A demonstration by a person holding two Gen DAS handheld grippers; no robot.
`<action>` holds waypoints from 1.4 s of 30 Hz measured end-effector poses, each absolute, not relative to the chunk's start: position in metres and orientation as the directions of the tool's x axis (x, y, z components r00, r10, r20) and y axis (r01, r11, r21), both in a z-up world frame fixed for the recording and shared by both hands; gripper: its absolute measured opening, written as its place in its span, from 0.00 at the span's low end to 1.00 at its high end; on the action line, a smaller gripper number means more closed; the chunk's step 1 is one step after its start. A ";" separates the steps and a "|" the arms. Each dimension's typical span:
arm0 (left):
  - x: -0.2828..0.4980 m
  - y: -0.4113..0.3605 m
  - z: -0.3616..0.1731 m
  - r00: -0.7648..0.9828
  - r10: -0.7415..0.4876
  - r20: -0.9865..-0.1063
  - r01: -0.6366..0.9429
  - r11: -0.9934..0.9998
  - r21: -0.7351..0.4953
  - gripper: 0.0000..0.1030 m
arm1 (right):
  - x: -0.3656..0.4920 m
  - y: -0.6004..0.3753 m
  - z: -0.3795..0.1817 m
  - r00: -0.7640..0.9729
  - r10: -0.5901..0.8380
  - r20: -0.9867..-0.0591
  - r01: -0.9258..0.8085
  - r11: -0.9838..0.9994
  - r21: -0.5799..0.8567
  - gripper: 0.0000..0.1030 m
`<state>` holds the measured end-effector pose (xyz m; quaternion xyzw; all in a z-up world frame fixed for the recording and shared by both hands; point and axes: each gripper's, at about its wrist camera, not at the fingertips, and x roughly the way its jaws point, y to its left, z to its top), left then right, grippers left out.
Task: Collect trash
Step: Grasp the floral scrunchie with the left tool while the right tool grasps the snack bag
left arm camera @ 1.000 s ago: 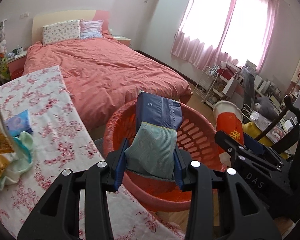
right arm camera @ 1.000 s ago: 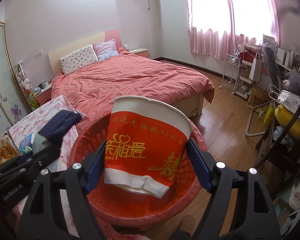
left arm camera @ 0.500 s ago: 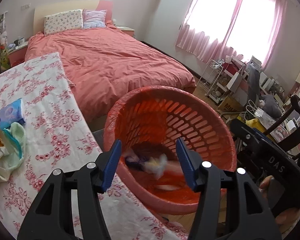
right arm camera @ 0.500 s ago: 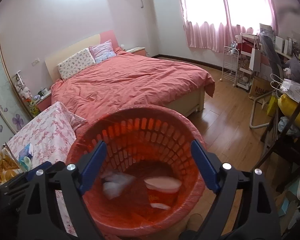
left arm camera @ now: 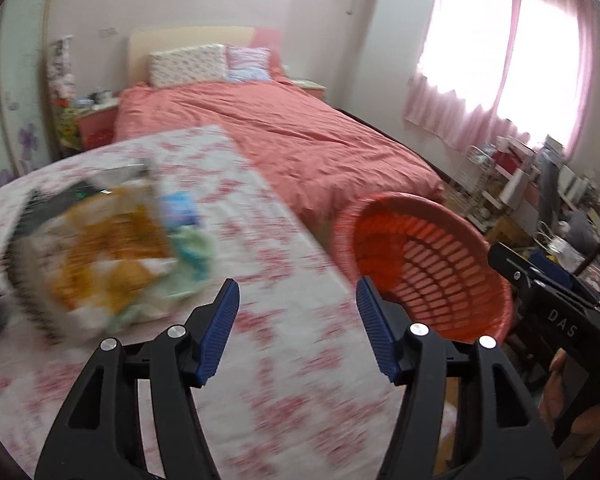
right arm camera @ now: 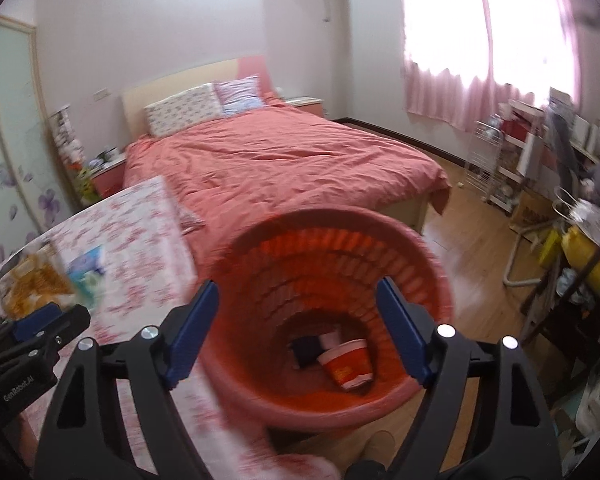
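Floral table [left arm camera: 284,360], left tongs [left arm camera: 296,300] spread above, right tongs [right arm camera: 296,304] gaping over basket [right arm camera: 428,248]

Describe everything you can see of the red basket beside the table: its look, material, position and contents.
The red basket is a round, deep bin of what looks like plastic, its wall pierced with rows of slots under a solid rim. It stands upright on the wooden floor, close against the edge of the floral-clothed table, between table and bed. At its bottom lie a red-and-white paper cup on its side and a dark blue packet next to it. Neither gripper touches it.
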<state>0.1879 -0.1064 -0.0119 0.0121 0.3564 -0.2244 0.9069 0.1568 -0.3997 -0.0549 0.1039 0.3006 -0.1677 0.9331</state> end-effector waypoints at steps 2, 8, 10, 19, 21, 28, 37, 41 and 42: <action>0.186 -0.085 -0.010 0.665 -0.368 -0.650 0.378 0.916 -0.132 0.59 | 0.163 -0.375 -0.052 0.772 -0.220 -0.596 0.332 0.939 0.085 0.76; 0.181 -0.018 -0.011 0.717 -0.263 -0.646 0.240 0.963 -0.126 0.59 | 0.176 -0.300 -0.053 0.785 -0.096 -0.612 0.184 0.979 0.082 0.73; 0.181 0.008 -0.012 0.730 -0.223 -0.646 0.184 0.974 -0.129 0.59 | 0.180 -0.276 -0.053 0.785 -0.056 -0.617 0.137 0.987 0.085 0.71; 0.179 0.095 -0.016 0.756 -0.064 -0.651 -0.021 0.992 -0.121 0.59 | 0.196 -0.172 -0.045 0.796 0.110 -0.596 -0.043 0.991 0.127 0.68; 0.178 0.109 -0.017 0.755 -0.047 -0.654 -0.049 0.991 -0.128 0.59 | 0.202 -0.158 -0.043 0.797 0.124 -0.591 -0.057 0.990 0.131 0.68; 0.173 0.147 -0.023 0.751 -0.023 -0.660 -0.104 0.983 -0.152 0.59 | 0.230 -0.117 -0.048 0.793 0.083 -0.604 -0.012 0.993 0.121 0.68; 0.172 0.160 -0.028 0.742 -0.032 -0.669 -0.120 0.976 -0.180 0.59 | 0.256 -0.110 -0.060 0.773 -0.038 -0.634 0.104 0.992 0.067 0.43; 0.175 0.161 -0.027 0.747 -0.047 -0.664 -0.108 0.976 -0.191 0.59 | 0.249 -0.121 -0.068 0.757 -0.002 -0.653 0.081 0.992 0.091 0.14; 0.176 0.161 -0.027 0.748 -0.049 -0.662 -0.105 0.976 -0.191 0.59 | 0.245 -0.124 -0.069 0.762 -0.006 -0.648 0.083 0.993 0.089 0.12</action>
